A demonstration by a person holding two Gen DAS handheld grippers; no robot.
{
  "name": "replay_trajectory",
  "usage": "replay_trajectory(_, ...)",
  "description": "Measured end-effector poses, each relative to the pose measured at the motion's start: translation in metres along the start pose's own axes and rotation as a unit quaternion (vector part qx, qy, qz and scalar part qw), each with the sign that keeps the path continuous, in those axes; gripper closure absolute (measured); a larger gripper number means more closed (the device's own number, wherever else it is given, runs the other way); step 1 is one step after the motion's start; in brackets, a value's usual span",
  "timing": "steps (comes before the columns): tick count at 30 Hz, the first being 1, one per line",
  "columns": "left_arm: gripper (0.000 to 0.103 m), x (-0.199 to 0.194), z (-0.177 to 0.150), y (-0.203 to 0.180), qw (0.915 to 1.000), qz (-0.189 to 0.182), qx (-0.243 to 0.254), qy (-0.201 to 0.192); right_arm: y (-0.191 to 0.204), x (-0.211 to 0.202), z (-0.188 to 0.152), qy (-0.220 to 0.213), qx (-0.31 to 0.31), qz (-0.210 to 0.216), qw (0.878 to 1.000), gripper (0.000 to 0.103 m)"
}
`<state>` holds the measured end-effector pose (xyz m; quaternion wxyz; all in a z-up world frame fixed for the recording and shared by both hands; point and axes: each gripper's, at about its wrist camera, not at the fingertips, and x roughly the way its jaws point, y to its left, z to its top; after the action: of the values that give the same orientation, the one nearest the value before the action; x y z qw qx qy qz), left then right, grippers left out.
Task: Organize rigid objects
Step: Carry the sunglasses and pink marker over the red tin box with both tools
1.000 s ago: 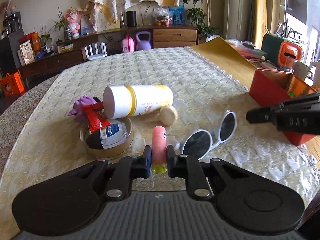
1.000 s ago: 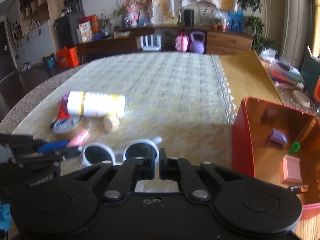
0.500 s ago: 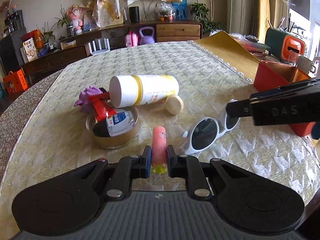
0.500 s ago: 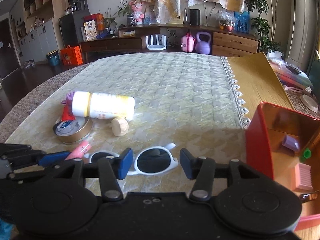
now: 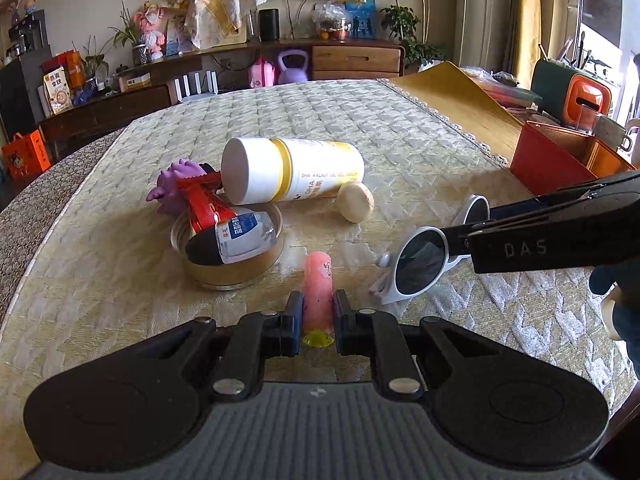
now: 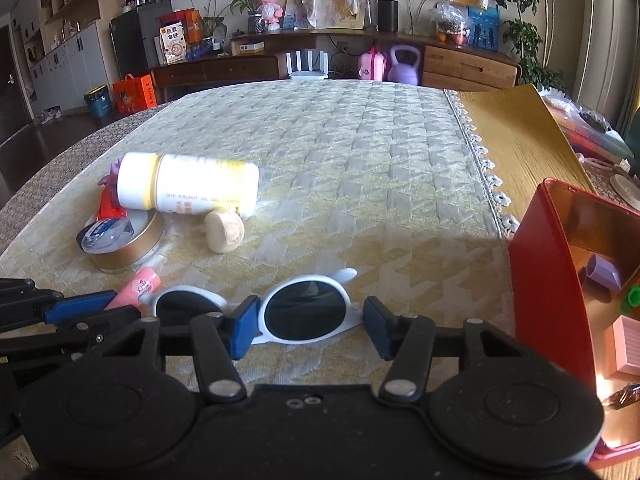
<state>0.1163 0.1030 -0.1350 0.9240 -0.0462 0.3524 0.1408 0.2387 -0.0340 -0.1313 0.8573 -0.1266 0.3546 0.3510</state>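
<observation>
Left wrist | left gripper [image 5: 316,316] clenched on pink tube [image 5: 318,292], base hidden | right gripper [image 6: 306,326] released

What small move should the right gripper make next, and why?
Probably close on the white-framed sunglasses. The right gripper stands open with one dark lens between its blue pads, which have just been opening and do not press on it yet. The open red box waits to the right. The left gripper already holds the pink tube.

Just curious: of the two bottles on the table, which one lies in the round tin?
The small clear bottle with the blue label and dark cap; the big white-and-yellow bottle lies on the cloth behind the round tin.
</observation>
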Motion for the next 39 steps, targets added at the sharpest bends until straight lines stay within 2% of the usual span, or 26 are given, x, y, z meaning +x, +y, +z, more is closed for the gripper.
replay_trajectory(9, 0.088, -0.007, 0.003, 0.0, 1.0, -0.007, 0.001, -0.006, 0.001, -0.023, 0.002, -0.02, 0.0, -0.011, 1.0, 0.048)
replay_trajectory(15, 0.088, -0.024, 0.014, -0.004, 0.9997, -0.016, 0.001, -0.02, -0.01, -0.058, 0.008, -0.042, 0.011, -0.021, 0.999, 0.048)
replay_trajectory(22, 0.088, -0.05, 0.033, -0.017, 0.9985, -0.044, -0.002, -0.031, -0.03, -0.105, 0.011, -0.062, 0.021, -0.033, 0.997, 0.047)
replay_trajectory(30, 0.088, -0.07, 0.057, -0.052, 0.9957, -0.075, 0.03, -0.046, -0.068, -0.146, 0.001, -0.079, 0.044, -0.06, 0.994, 0.047)
replay_trajectory(39, 0.088, -0.063, 0.084, -0.105, 0.9909, -0.116, 0.057, -0.036, -0.125, -0.173, -0.011, -0.096, 0.082, -0.095, 0.987, 0.047)
